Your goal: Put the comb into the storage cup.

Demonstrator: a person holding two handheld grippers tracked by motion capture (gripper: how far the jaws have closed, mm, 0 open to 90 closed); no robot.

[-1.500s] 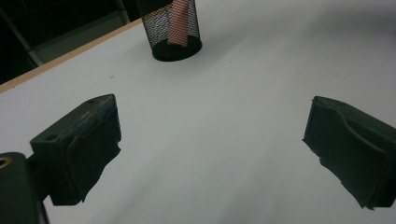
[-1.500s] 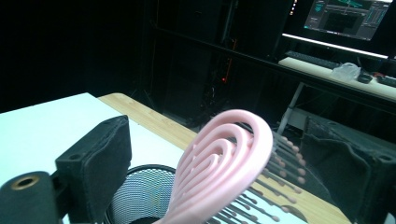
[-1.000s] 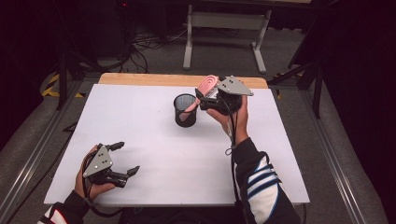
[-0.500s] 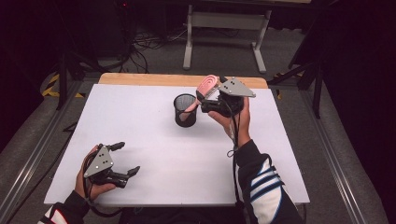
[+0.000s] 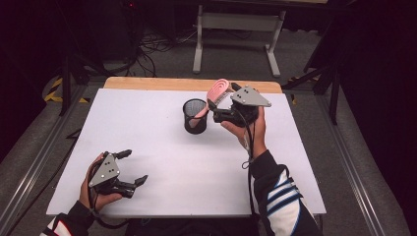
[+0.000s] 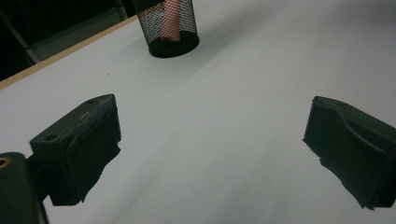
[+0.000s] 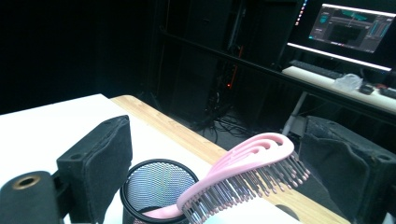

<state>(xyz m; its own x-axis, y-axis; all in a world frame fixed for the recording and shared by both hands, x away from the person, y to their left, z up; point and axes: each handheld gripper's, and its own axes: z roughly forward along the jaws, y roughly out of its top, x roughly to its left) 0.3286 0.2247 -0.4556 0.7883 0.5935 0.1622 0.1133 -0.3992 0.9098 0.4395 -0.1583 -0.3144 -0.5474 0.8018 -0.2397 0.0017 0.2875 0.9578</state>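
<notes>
White tabletop [image 5: 162, 147] fills the foreground, with a dark room, cables and a metal stand on the floor beyond its far wooden edge. Compared with a second ago, the right gripper [image 5: 222, 109] has barely moved, hanging just right of the black mesh cup [image 5: 195, 116], but its jaws now stand wide apart on either side of the pink hairbrush [image 7: 243, 170] without touching it. That suggests the brush has just been let go and the placing is essentially finished, leaving only the withdrawal. The hairbrush stands handle-down in the cup, leaning right over the rim, its looped head and bristles up in the air. The left gripper [image 5: 132, 167] rests at the near left corner, unchanged, jaws spread wide and holding nothing, well apart from the cup.
</notes>
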